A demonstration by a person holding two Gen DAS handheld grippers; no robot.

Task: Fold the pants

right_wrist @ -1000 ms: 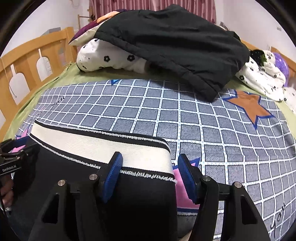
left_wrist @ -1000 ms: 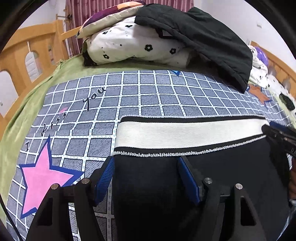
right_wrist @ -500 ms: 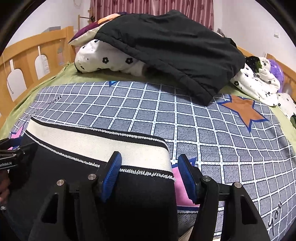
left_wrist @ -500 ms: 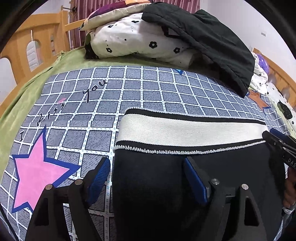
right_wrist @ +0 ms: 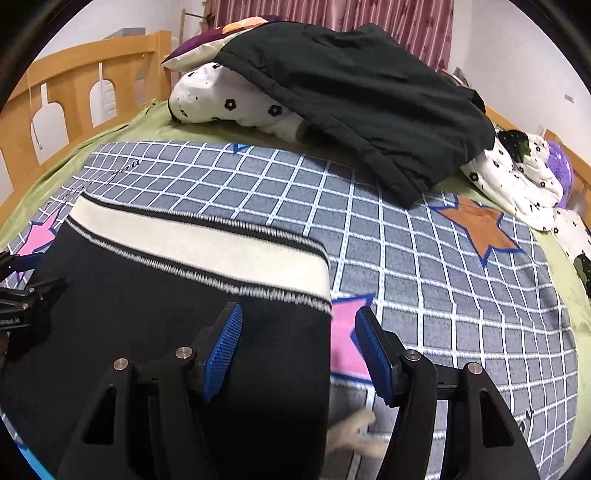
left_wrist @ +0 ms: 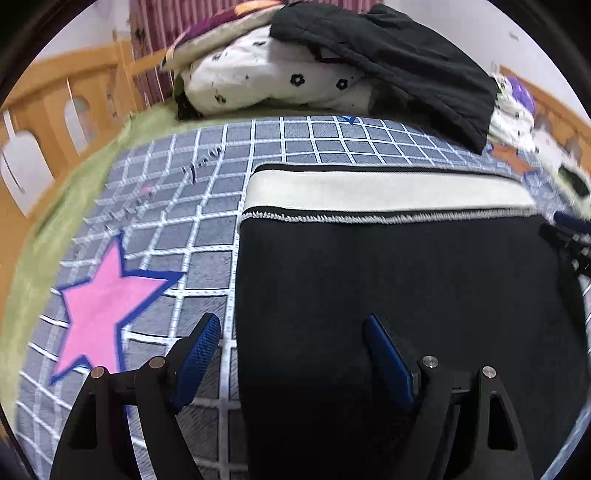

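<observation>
One pair black pants [left_wrist: 388, 288], white waistband [left_wrist: 384, 194] farthest from cameras, flat on grid-patterned bed cover [right_wrist: 424, 258]. Left tool [left_wrist: 295, 354]: spread, straddling left edge of pants. Right tool [right_wrist: 297, 343]: spread, straddling right edge. Black jacket [right_wrist: 362, 96] on pillows beyond.

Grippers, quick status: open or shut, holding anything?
Left gripper: open, straddling the left edge of the black pants, holding nothing.
Right gripper: open, straddling the pants' right edge, holding nothing.

Wooden bed rail [right_wrist: 74, 85] at left, maroon curtain [right_wrist: 388, 18] behind, white walls [right_wrist: 524, 62].
</observation>
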